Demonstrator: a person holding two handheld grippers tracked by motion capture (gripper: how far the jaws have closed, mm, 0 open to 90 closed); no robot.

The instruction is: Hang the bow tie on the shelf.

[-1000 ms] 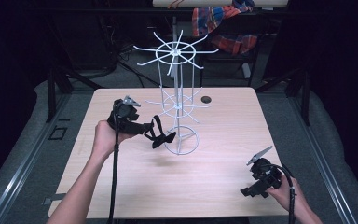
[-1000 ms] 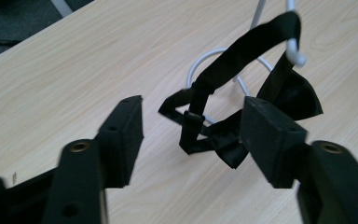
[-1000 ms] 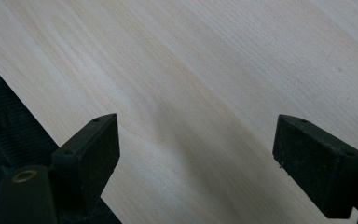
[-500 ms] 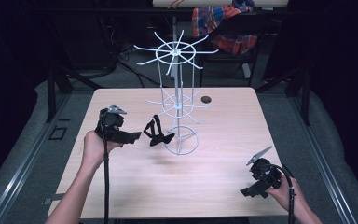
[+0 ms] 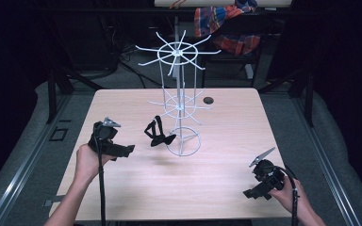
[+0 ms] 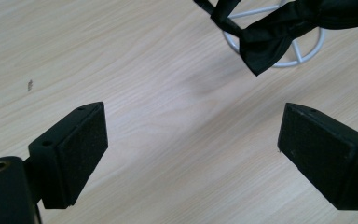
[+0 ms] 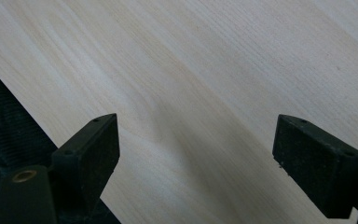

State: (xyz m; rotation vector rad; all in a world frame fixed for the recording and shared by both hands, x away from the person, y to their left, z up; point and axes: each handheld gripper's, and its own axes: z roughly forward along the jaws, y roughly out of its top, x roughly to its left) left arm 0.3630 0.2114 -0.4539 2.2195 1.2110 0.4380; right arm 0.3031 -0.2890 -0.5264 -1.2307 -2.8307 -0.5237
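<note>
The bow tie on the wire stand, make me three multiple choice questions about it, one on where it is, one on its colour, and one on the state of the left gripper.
1. Where is the bow tie?
A. Hanging from a lower arm of the wire stand
B. Lying flat at the table's near edge
C. Between the right gripper's jaws

2. What colour is the bow tie?
A. White
B. Black
C. Red

3. How does the left gripper stand?
A. Shut on the bow tie
B. Shut on nothing
C. Open, with nothing between its jaws

Answers: 1 A, the high view shows it dangling beside the stand's ring base. 2 B, it is black in both the high view and the left gripper view. 3 C, the jaws have just been opening and stand wide apart over bare table.
</note>
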